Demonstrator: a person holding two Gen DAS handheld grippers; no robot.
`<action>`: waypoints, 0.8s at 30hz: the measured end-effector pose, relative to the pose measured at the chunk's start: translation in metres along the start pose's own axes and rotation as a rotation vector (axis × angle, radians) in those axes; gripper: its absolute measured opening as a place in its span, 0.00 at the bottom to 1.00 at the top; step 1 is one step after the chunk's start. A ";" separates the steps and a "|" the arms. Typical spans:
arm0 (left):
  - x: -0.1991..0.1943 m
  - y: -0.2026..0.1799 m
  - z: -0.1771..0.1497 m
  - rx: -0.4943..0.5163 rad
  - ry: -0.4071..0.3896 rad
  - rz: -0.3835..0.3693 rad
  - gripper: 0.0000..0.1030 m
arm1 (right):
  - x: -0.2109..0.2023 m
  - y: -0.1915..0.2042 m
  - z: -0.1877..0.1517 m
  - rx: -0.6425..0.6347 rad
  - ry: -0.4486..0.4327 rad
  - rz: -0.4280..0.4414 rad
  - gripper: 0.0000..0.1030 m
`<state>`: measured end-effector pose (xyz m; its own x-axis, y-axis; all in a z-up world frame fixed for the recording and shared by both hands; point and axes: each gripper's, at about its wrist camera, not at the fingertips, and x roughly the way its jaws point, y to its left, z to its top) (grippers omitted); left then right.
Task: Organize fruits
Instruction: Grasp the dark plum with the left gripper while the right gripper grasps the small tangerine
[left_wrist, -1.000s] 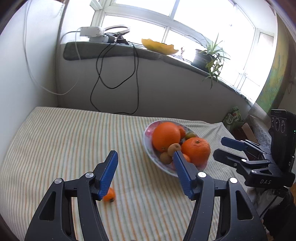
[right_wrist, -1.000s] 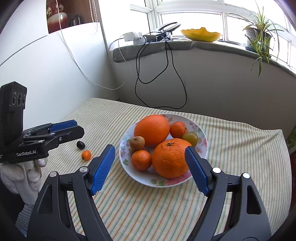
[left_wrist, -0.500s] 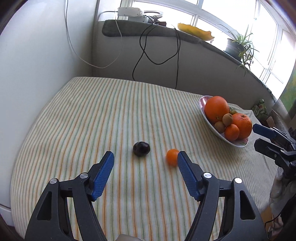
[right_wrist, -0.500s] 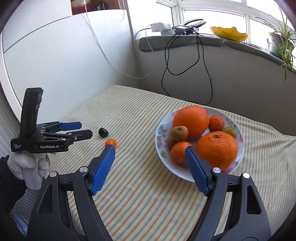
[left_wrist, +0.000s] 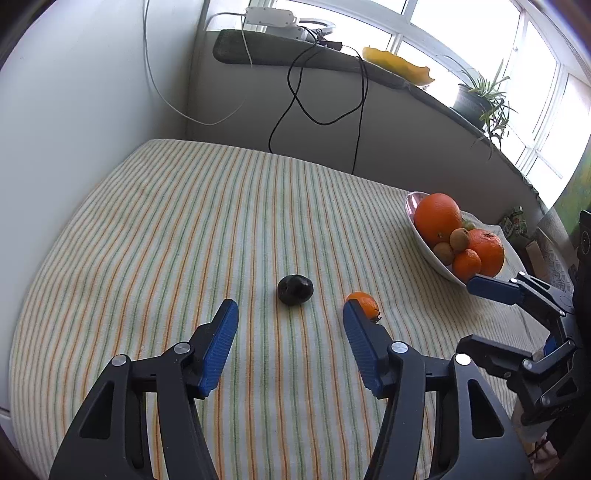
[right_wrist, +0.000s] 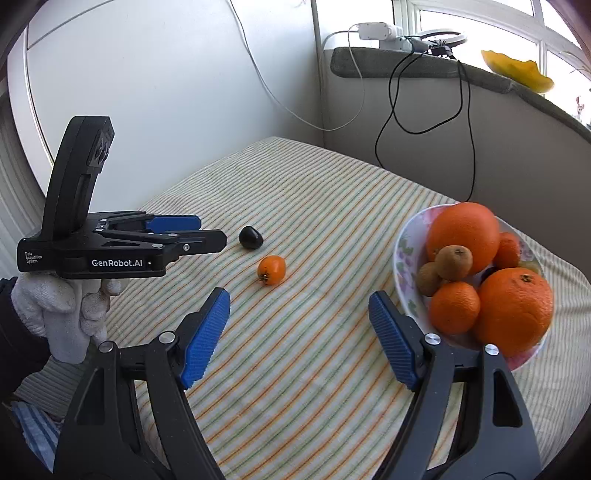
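A small dark fruit (left_wrist: 295, 289) and a small orange fruit (left_wrist: 364, 303) lie loose on the striped cloth. They also show in the right wrist view, dark fruit (right_wrist: 250, 237) and orange fruit (right_wrist: 272, 270). A flowered bowl (right_wrist: 402, 254) holds two big oranges, mandarins and kiwis; it also shows in the left wrist view (left_wrist: 428, 247). My left gripper (left_wrist: 290, 338) is open and empty, just short of the dark fruit. My right gripper (right_wrist: 299, 326) is open and empty, between the orange fruit and the bowl.
The striped cloth (left_wrist: 184, 221) covers the table, with walls at the left and back. Black and white cables (left_wrist: 317, 110) hang from the windowsill. A yellow dish (left_wrist: 397, 68) and a potted plant (left_wrist: 480, 99) stand on the sill.
Both grippers have swung left, away from the bowl toward the two loose fruits. My left gripper has moved closer to the dark fruit. Both stay open.
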<state>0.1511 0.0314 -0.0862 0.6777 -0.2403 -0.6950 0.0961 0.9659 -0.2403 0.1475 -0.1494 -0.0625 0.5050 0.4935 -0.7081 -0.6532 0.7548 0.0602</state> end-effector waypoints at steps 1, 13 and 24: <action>0.001 0.000 0.001 0.001 0.003 -0.003 0.53 | 0.004 0.001 0.001 -0.004 0.010 0.007 0.78; 0.019 0.001 0.009 -0.010 0.024 -0.039 0.41 | 0.052 0.015 0.008 -0.021 0.103 0.053 0.50; 0.029 0.001 0.009 0.003 0.052 -0.045 0.37 | 0.072 0.017 0.016 -0.018 0.128 0.051 0.50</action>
<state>0.1778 0.0261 -0.1006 0.6336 -0.2885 -0.7179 0.1284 0.9542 -0.2702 0.1817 -0.0940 -0.1016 0.3952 0.4708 -0.7888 -0.6868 0.7216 0.0865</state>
